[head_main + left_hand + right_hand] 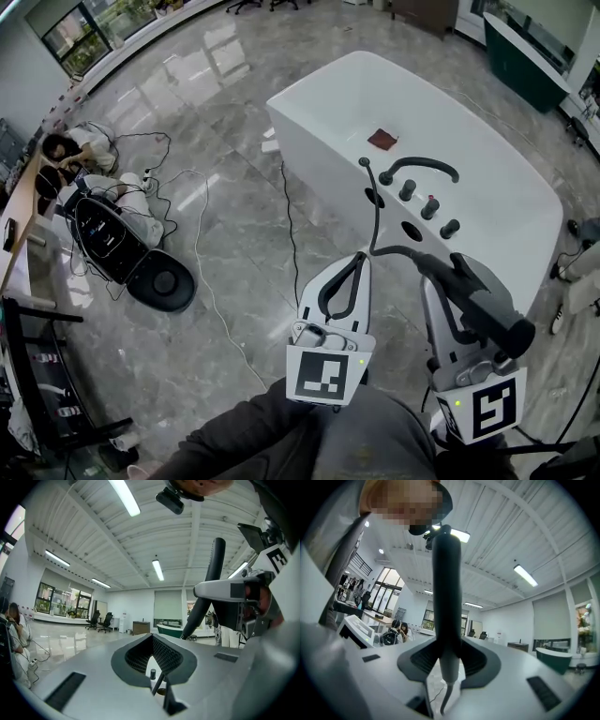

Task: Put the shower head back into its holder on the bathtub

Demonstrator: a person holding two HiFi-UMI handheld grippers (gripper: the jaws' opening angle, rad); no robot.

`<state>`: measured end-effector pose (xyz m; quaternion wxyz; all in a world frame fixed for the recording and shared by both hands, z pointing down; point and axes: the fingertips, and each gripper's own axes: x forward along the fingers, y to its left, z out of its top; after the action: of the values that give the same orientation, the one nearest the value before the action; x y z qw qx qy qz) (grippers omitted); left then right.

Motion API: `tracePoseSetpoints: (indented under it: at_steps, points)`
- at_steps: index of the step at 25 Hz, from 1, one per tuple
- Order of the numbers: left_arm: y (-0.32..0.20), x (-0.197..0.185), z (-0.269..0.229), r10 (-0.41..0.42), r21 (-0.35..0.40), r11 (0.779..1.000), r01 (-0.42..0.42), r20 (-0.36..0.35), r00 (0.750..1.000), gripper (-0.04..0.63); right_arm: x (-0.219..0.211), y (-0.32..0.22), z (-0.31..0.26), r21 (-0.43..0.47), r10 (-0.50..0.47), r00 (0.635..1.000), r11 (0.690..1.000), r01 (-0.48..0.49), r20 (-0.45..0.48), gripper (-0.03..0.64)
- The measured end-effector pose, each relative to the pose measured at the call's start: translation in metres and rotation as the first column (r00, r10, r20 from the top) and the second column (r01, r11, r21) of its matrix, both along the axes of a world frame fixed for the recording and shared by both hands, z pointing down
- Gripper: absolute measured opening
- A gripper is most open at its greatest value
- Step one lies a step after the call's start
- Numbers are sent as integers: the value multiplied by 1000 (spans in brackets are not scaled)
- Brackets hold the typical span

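Head view looks down on a white bathtub standing on a grey marble floor. A black faucet spout and a row of black knobs sit on the rim at the tub's near end. Beside the knobs on that same rim are two dark oval openings; I cannot tell which one is the holder. The shower head is off the tub, held in the air on the near side of that rim, well apart from the openings. The right gripper is clamped on its black handle, and its dark hose climbs from the handle's far end to the rim near the spout. In the right gripper view the handle stands upright between the pads, which press it from both sides, with the hose hanging below. The left gripper hovers just beside the right one over the floor, short of the tub. In the left gripper view its jaws meet at the tips with nothing held, and only floor shows through the gap behind them. A small brown square lies inside the tub near its far end.
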<state>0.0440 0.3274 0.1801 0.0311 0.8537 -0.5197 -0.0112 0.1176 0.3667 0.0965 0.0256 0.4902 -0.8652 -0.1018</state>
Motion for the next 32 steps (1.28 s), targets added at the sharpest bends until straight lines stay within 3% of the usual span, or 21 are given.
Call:
tracePoseSetpoints:
  at_steps: [19,32]
  points:
    - [-67,-32,3,64,-9,998,-64,2,998,3,-24,-74,11,-54,70,997,996,-70,6,140]
    - [-92,-17,18,66,-61,996,-63,35,997,3,-2,-95,13,-63,84,996,995,-82,24,140]
